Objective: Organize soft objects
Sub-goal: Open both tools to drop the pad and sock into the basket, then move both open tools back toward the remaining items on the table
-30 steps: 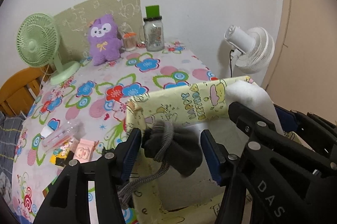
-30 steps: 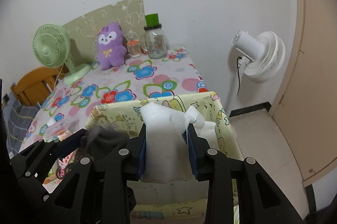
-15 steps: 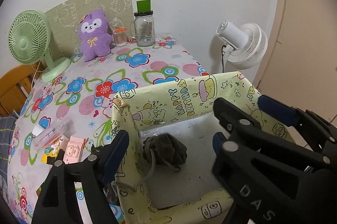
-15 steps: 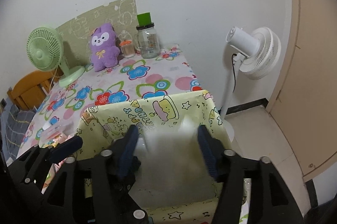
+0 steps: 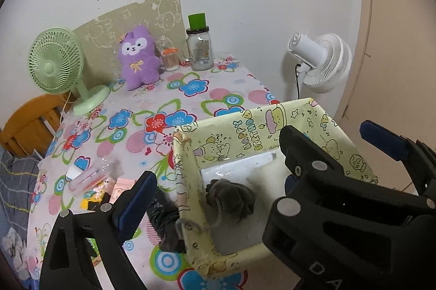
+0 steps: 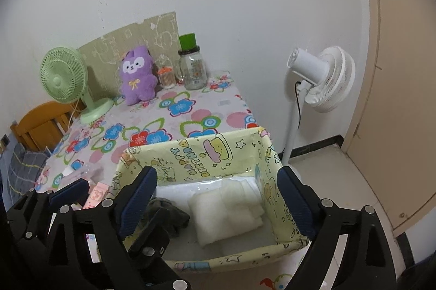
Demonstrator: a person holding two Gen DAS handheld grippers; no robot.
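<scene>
left wrist view. left gripper (image 5: 215, 197): jaws opening, nothing pressed between them, pads standing wide on either side of the box. yellow cartoon-print box (image 5: 245, 126): open-topped, on the near edge of the flowered tablecloth (image 5: 163, 104). grey drawstring pouch (image 5: 231, 198): lying inside the box near its left wall, its cord trailing over the rim. small pink packets (image 5: 120, 188) and a clear tube (image 5: 90, 175): on the cloth left of the box. purple plush toy (image 5: 137, 57), green desk fan (image 5: 55, 61), green-capped jar (image 5: 199, 46): along the far edge by the wall. white standing fan (image 5: 320, 62): beyond the table, right.

right wrist view. right gripper (image 6: 218, 194): jaws opening, empty, above the box (image 6: 196, 151). white folded cloth (image 6: 226, 208): resting on the box floor, right of the grey pouch (image 6: 166, 211). left gripper (image 6: 114, 204): its arms show at lower left, partly over the pouch. wooden chair (image 6: 41, 124): left of the table.
</scene>
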